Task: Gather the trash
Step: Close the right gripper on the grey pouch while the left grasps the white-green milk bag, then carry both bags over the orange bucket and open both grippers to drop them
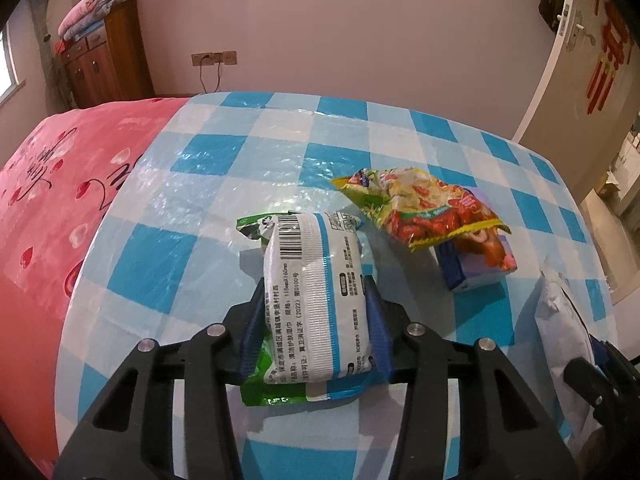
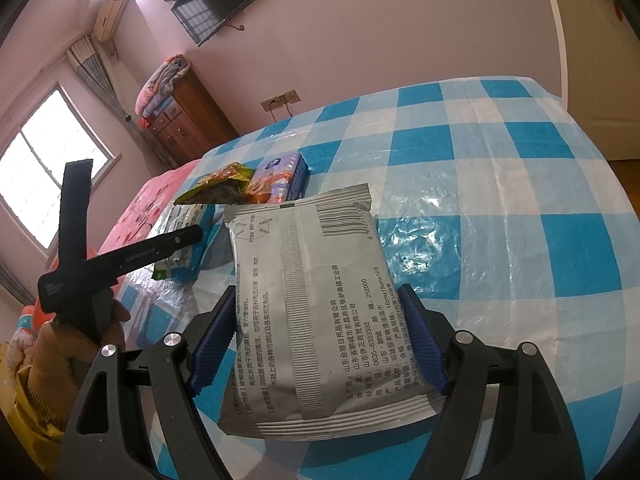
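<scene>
My left gripper is shut on a white, green and blue wipes pack, held over the checked table. My right gripper is shut on a grey wipes pack, held a little above the table. The grey pack also shows at the right edge of the left wrist view. A yellow snack wrapper lies on a purple tissue packet on the table; both show in the right wrist view, wrapper, packet. The left gripper and its pack appear at the left there.
A pink bedspread lies left of the table. A wooden cabinet with folded blankets stands by the back wall. A white door is at the right. A television hangs on the wall.
</scene>
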The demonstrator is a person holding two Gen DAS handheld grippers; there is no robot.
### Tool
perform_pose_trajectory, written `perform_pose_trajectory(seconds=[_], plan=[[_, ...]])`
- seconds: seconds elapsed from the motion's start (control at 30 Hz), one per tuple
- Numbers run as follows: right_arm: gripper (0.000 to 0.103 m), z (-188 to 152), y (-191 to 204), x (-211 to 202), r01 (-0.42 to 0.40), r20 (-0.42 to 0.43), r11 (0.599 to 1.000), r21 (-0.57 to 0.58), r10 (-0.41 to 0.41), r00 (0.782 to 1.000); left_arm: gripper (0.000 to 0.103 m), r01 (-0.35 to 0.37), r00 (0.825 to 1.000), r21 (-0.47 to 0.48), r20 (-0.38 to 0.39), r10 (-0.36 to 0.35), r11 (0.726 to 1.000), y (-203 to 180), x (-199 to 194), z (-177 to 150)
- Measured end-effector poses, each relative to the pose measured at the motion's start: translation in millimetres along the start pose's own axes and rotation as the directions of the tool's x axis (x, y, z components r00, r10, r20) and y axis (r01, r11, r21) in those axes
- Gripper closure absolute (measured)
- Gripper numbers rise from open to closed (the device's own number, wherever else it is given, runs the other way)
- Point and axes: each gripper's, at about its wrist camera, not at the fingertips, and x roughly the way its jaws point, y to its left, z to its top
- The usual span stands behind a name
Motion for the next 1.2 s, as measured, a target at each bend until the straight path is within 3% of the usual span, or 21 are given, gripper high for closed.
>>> perform_pose_trajectory(seconds=[0.67, 1.2], plan=[[0.025, -2, 0, -8, -0.015, 0.024, 0.999, 0.033, 0.014, 1.0, 0.062, 0.064, 0.998, -0.024, 0.01, -0.064, 0.998, 24, -35, -39], [0.025, -14, 35, -7, -0.024, 0.001, 1.0, 0.006, 0.024, 1.0, 0.063, 0.135, 0.99, -0.029, 0.046, -0.134, 0.99, 45, -75, -70]])
